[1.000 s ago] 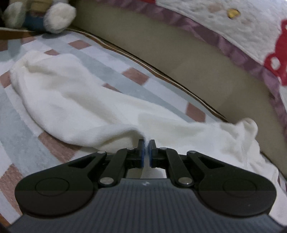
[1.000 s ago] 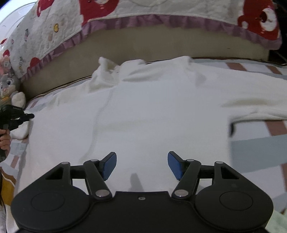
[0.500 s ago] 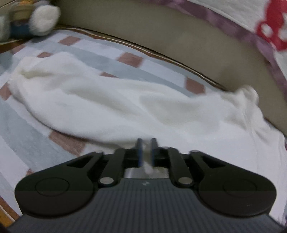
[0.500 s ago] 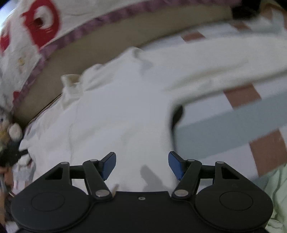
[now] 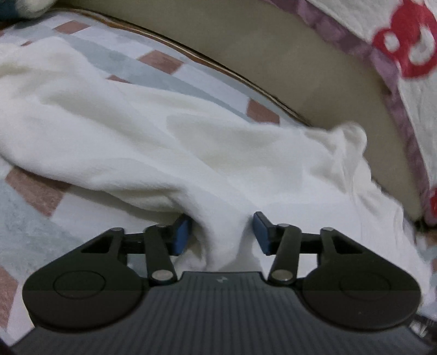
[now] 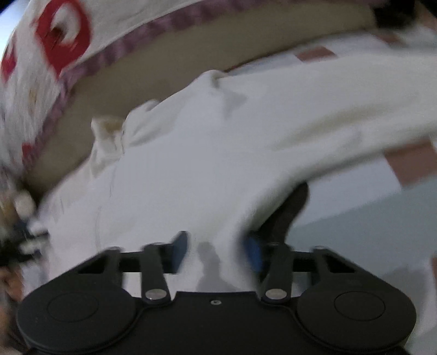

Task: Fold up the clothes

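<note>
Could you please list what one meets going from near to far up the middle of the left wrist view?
Left gripper, jaws open → white garment → checked bed sheet → beige bed side → patterned quilt.

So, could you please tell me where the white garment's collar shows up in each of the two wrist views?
Left wrist view: the collar is a bunched lump right of centre, against the tan bed side.
Right wrist view: it sits upper left of centre, against the same tan side.
Shared landmark: the purple-edged quilt hanging above that side.
</note>
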The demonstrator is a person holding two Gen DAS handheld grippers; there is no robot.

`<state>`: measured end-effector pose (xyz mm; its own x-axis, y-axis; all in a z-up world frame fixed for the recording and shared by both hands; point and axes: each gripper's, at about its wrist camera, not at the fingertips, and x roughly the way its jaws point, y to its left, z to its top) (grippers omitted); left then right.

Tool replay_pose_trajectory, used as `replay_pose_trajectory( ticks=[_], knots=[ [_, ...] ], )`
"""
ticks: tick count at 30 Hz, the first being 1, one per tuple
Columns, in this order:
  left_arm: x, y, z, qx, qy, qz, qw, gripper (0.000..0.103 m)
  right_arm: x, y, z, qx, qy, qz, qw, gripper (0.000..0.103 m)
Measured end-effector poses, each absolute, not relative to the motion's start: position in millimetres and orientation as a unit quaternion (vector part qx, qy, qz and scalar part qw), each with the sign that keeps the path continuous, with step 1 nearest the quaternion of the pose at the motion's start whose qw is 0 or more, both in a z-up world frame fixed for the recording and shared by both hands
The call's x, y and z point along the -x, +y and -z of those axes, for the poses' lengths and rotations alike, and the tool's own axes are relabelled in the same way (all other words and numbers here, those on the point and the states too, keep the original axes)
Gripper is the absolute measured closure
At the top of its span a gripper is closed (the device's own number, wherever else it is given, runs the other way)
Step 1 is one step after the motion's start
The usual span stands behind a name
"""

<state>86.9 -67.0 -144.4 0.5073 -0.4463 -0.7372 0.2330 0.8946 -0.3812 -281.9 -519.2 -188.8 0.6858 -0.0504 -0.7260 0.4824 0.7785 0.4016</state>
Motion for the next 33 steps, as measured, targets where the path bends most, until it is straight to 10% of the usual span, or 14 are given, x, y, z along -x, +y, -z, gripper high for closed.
replay_pose_trajectory(
  ticks=[6, 12, 16, 19, 25, 33],
  knots=[
    [-81.9, -59.8, 116.1, 0.096, 0.374, 0.117, 0.915, 0.096, 298.7, -516.2, 157.7, -0.256, 0.303, 0.132, 0.909, 0.09],
    [-95.0, -52.4, 144.4, 0.103, 0.424, 0.076, 0.897, 0.095, 289.0, -525.9, 180.6, -0.287, 0.385, 0.13, 0.868, 0.073],
    [-73.1, -61.8, 115.1, 0.054, 0.43, 0.1, 0.896, 0.084, 291.9, -522.1, 184.8, -0.313, 0.422, 0.092, 0.846, 0.046],
    [-47.6, -64.3, 87.0, 0.024, 0.429, 0.136, 0.892, 0.058, 296.2, -513.7, 181.2, -0.31, 0.446, 0.055, 0.838, 0.044],
    [26.5, -88.2, 80.3, -0.013, 0.475, 0.307, 0.825, 0.04, 298.3, -491.8, 164.3, -0.271, 0.456, 0.061, 0.846, 0.042],
    [61.1, -104.4, 115.5, -0.053, 0.571, 0.332, 0.749, 0.039, 286.4, -432.1, 106.5, -0.154, 0.402, 0.059, 0.901, 0.042]
  ],
)
